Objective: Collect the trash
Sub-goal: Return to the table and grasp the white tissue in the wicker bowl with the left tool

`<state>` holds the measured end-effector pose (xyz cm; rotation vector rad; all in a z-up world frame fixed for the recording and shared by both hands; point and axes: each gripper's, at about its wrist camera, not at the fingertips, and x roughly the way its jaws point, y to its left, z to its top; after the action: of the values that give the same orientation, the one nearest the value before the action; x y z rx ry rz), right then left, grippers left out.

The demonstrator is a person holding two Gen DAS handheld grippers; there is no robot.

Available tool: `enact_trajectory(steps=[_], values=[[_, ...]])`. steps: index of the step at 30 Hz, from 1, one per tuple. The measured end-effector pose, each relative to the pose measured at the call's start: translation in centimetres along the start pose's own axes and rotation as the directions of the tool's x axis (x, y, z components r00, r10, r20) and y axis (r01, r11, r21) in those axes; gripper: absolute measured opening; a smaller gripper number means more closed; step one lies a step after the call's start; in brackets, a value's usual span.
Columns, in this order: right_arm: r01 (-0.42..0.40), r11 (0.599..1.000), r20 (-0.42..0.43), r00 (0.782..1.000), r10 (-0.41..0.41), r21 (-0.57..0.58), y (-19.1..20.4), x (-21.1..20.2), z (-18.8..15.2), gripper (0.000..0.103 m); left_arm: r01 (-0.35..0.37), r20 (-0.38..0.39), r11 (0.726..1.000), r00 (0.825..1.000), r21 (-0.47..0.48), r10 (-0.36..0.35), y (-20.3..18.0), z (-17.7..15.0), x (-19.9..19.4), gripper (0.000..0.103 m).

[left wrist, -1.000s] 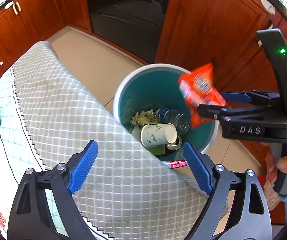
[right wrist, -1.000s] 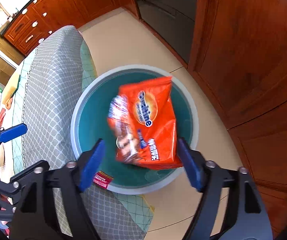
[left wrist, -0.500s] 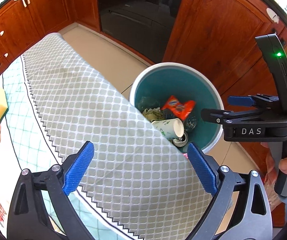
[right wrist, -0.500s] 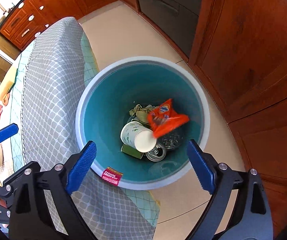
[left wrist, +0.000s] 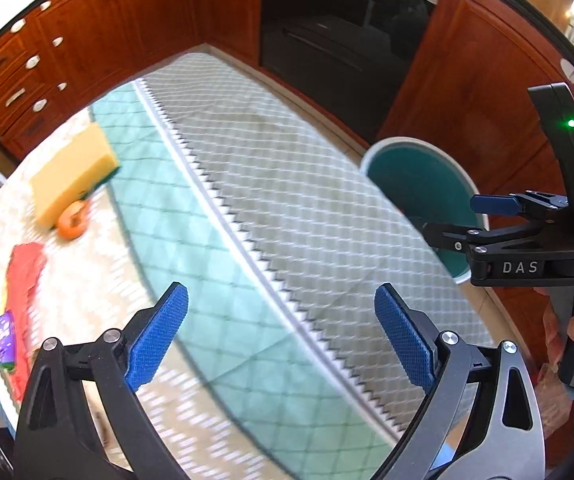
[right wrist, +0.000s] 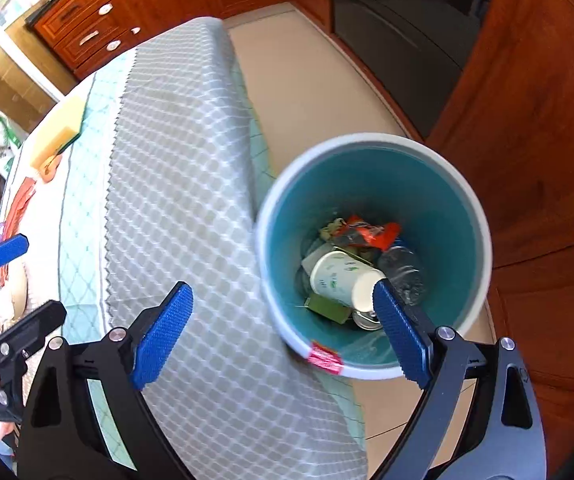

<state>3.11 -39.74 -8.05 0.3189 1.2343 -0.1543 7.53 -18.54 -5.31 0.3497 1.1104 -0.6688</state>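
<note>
The teal bin with a white rim stands on the floor beside the table; it also shows in the left wrist view. Inside lie the orange snack bag, a paper cup, a can and a plastic bottle. My right gripper is open and empty above the bin's near rim and the table edge; it also shows in the left wrist view. My left gripper is open and empty over the tablecloth. A red wrapper and a purple packet lie at the table's left.
The table wears a grey-and-green quilted cloth. A yellow sponge and an orange piece lie at its far left. Wooden cabinets and a dark oven ring the tiled floor.
The orange snack bag left my right gripper and dropped into the bin. Both grippers have swung left, the left one from the bin towards the table.
</note>
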Motion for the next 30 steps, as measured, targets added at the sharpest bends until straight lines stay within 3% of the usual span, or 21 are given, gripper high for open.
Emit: enact_trajectory(steps=[16,22,24,27,30], values=[[-0.039,0.964,-0.025,0.999,0.034,-0.262,16.2,-0.1,0.0,0.087,-0.138,0.010,0.977,0.990,-0.160,0.142,16.0,-5.6,-5.8,0.094],[-0.045,0.939,-0.039,0.999,0.034,-0.340,21.1,0.3,-0.5,0.087,-0.138,-0.002,0.974,0.990,-0.178,0.139,18.0,-9.0,-6.3,0.094],[-0.044,0.935,-0.045,0.999,0.030,-0.352,22.0,0.5,-0.7,0.087,-0.134,-0.002,0.977,0.991,-0.164,0.135,17.9,-9.9,-6.3,0.086],[-0.044,0.932,-0.052,0.998,0.027,-0.359,22.8,0.9,-0.8,0.087,-0.109,-0.006,0.985,0.994,-0.132,0.109,17.3,-10.8,-5.9,0.065],[-0.041,0.931,-0.057,0.998,0.022,-0.363,23.1,1.1,-1.0,0.087,-0.084,-0.022,0.992,0.996,-0.094,0.082,16.5,-11.4,-5.2,0.057]])
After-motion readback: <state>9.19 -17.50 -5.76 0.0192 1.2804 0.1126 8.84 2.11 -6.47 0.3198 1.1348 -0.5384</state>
